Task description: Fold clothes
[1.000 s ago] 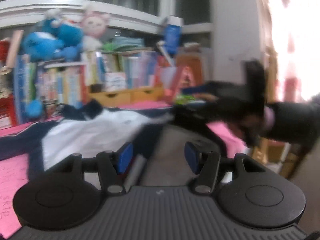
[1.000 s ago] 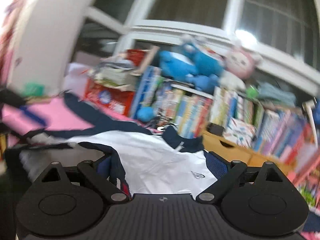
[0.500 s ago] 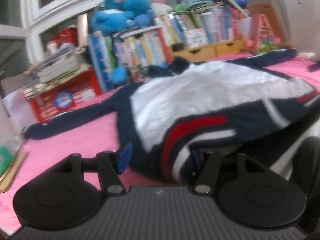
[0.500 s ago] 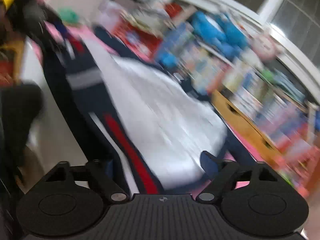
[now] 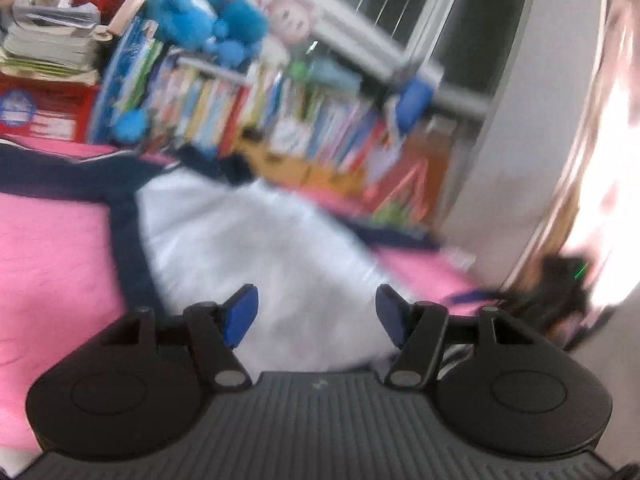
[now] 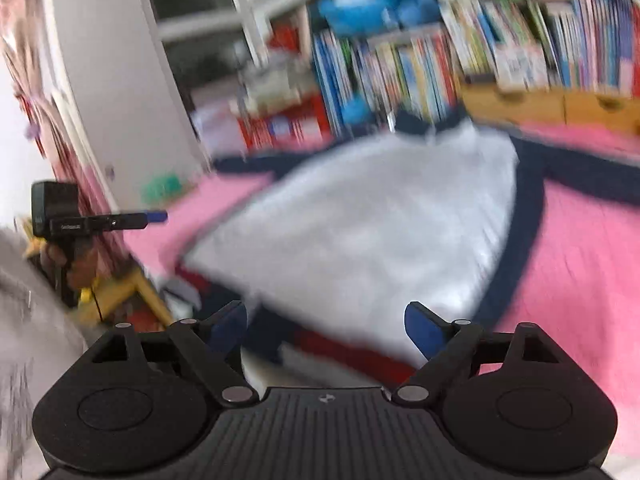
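A white jacket with navy sleeves and collar lies spread on the pink table. My left gripper hovers over its white body, jaws opening, with nothing pressed between the blue pads. In the right wrist view the jacket fills the middle, and its red-striped hem lies at the table's near edge, just under my right gripper. That gripper's jaws are opening too, pads clear of the cloth. The left gripper also shows at the far left, held by a hand. Both views are blurred.
A row of books with blue and pink plush toys on top lines the back of the table, beside wooden drawers and a red box. A white pillar and a pink curtain stand at one side.
Half a second ago the jacket's hem lay between the left jaws and hung near the right ones. Both grippers have swung and rolled, their jaws stand wider, and the jacket lies flat.
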Available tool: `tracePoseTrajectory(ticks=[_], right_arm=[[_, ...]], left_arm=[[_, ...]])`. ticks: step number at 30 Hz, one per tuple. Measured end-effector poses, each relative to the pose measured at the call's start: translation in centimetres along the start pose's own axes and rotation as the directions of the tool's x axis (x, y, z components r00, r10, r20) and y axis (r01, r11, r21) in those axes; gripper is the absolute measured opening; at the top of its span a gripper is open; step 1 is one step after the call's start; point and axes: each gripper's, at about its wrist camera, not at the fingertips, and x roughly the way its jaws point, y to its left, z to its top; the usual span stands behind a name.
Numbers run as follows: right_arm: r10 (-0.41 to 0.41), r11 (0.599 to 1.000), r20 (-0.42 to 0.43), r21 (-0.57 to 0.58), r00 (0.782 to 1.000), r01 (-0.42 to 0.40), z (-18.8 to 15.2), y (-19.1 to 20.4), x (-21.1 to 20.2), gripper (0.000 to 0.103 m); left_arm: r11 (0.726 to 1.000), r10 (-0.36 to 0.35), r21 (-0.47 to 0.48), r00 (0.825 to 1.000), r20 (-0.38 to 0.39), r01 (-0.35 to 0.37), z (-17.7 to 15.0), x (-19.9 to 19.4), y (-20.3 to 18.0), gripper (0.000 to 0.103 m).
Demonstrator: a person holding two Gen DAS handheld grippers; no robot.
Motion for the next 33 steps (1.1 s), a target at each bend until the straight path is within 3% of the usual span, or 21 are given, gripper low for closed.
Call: tracePoseTrajectory(ticks=[1, 3, 4, 6, 8, 10, 11, 12, 14, 15, 18, 20, 22, 23, 25, 26, 27, 30, 32, 33], right_arm=[[-0.003, 1.000, 0.047, -0.003, 0.999, 0.004, 0.3, 0.4, 1.0, 0.087], [-0.129, 0.990, 0.120, -0.042, 0.984, 0.135, 0.8, 2.1, 4.3, 0.086], [-0.205, 0.974, 0.157, -0.063, 0.966, 0.216, 0.9, 3.1, 6.0, 0.084], [-0.261, 0.955, 0.160, -0.103, 0.952, 0.279, 0.5, 5.2, 9.6, 0.071], [-0.280, 0.944, 0.135, -0.141, 0.950, 0.298, -0.4, 6.7, 11.9, 0.056], [-0.319, 0.920, 0.132, -0.197, 0.939, 0.340, -1.8, 7.7, 13.1, 0.055], [-0.343, 0.900, 0.147, -0.231, 0.928, 0.370, -2.6, 7.9, 13.1, 0.055], [-0.369, 0.878, 0.174, -0.256, 0.913, 0.404, -3.3, 7.9, 12.5, 0.055], [-0.430, 0.827, 0.233, -0.285, 0.872, 0.485, -4.9, 7.3, 11.0, 0.054], [-0.473, 0.793, 0.260, -0.291, 0.842, 0.536, -5.6, 6.5, 10.4, 0.054], [-0.556, 0.740, 0.306, -0.241, 0.773, 0.628, -6.8, 3.8, 8.1, 0.065], [-0.606, 0.710, 0.311, -0.203, 0.732, 0.675, -7.1, 2.4, 6.9, 0.068], [-0.667, 0.663, 0.298, -0.182, 0.683, 0.726, -7.0, 1.0, 5.9, 0.068], [-0.693, 0.644, 0.283, -0.169, 0.663, 0.746, -6.7, 0.4, 5.3, 0.068], [-0.729, 0.620, 0.253, -0.148, 0.636, 0.770, -5.6, -0.7, 4.1, 0.066], [-0.731, 0.615, 0.256, -0.153, 0.632, 0.773, -4.6, -0.7, 4.0, 0.065], [-0.716, 0.629, 0.258, -0.166, 0.649, 0.760, -3.6, -0.5, 4.2, 0.065], [-0.609, 0.736, 0.254, -0.174, 0.752, 0.655, 0.2, 0.5, 6.1, 0.065], [-0.483, 0.844, 0.174, -0.168, 0.858, 0.509, 3.1, 0.7, 8.8, 0.066], [-0.418, 0.887, 0.120, -0.161, 0.901, 0.433, 4.2, 0.6, 10.4, 0.066]], left_arm=[[0.996, 0.065, 0.051, 0.997, 0.044, -0.068, 0.3, 0.8, -0.7, 0.070], [0.950, 0.262, 0.149, 0.960, 0.103, -0.275, -0.3, 3.4, -2.1, 0.068], [0.925, 0.325, 0.173, 0.941, 0.097, -0.338, -1.1, 5.1, -2.5, 0.067], [0.878, 0.428, 0.209, 0.902, 0.059, -0.431, -3.0, 8.9, -3.1, 0.065], [0.839, 0.496, 0.248, 0.868, 0.015, -0.484, -5.2, 11.6, -3.1, 0.062], [0.786, 0.568, 0.304, 0.823, -0.010, -0.539, -7.3, 12.8, -2.6, 0.060], [0.768, 0.579, 0.326, 0.815, 0.015, -0.552, -8.1, 12.6, -2.3, 0.060], [0.759, 0.579, 0.337, 0.815, 0.041, -0.557, -8.7, 11.9, -2.2, 0.060], [0.710, 0.627, 0.360, 0.776, 0.069, -0.606, -8.9, 11.1, -1.7, 0.061], [0.701, 0.639, 0.355, 0.766, 0.071, -0.618, -8.8, 10.8, -1.3, 0.066], [0.713, 0.644, 0.318, 0.763, 0.055, -0.625, -8.4, 9.8, -0.2, 0.069], [0.694, 0.657, 0.352, 0.752, 0.047, -0.628, -8.1, 9.5, -0.4, 0.068], [0.665, 0.688, 0.370, 0.725, 0.034, -0.648, -7.3, 9.2, -0.5, 0.062], [0.674, 0.690, 0.344, 0.723, 0.019, -0.653, -6.3, 8.6, -0.2, 0.062], [0.730, 0.658, 0.245, 0.753, 0.002, -0.638, -3.9, 7.6, 0.5, 0.060], [0.742, 0.647, 0.224, 0.762, 0.004, -0.632, -2.9, 8.0, 0.5, 0.060], [0.744, 0.644, 0.225, 0.765, 0.011, -0.630, -2.2, 8.8, 0.3, 0.060], [0.744, 0.636, 0.238, 0.771, 0.035, -0.625, -0.6, 11.6, -0.2, 0.060], [0.737, 0.647, 0.254, 0.762, 0.006, -0.627, -0.9, 13.7, 0.2, 0.061], [0.733, 0.654, 0.259, 0.757, -0.014, -0.629, -1.2, 14.7, 0.5, 0.061]])
